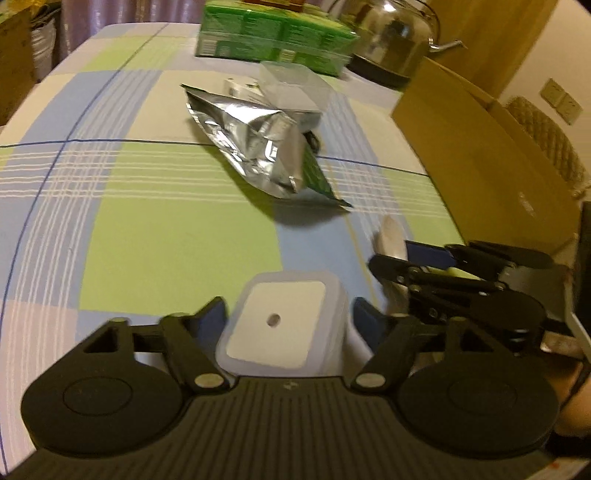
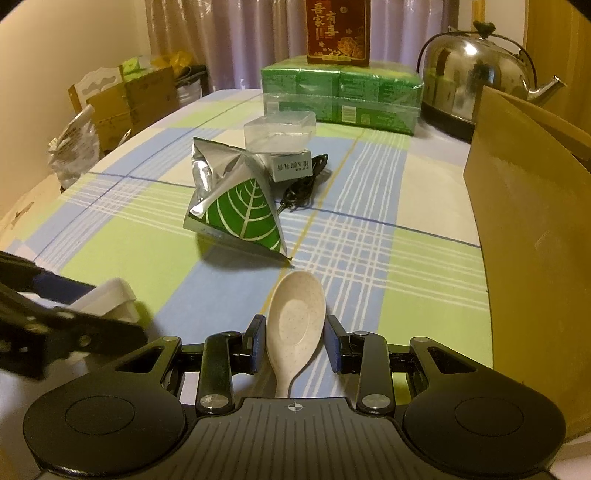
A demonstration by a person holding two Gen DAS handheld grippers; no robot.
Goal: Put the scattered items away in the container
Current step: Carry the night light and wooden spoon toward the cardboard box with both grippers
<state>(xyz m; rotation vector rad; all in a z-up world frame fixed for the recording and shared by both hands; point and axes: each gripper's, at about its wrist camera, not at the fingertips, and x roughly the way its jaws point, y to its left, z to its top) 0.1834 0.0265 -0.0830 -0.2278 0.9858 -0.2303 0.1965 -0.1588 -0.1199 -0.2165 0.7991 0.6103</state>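
Observation:
My left gripper (image 1: 290, 317) is shut on a white square box (image 1: 280, 332), its fingers pressed against two opposite sides. From the right wrist view, the white square box (image 2: 107, 295) is seen just above the cloth. My right gripper (image 2: 295, 332) is shut on the bowl of a beige spoon (image 2: 295, 325), whose handle runs back under the gripper. The open cardboard box (image 2: 535, 240) stands on the right, close beside the right gripper. Farther ahead lie a silver foil bag with a green leaf (image 2: 240, 210), a clear plastic box (image 2: 280, 133) and a black cable (image 2: 303, 184).
At the far end of the checked tablecloth (image 2: 369, 240) are green packs (image 2: 340, 96) with a red box (image 2: 338, 26) on top and a steel kettle (image 2: 476, 70). Cardboard boxes and a plastic bag (image 2: 74, 147) sit off the table's left edge.

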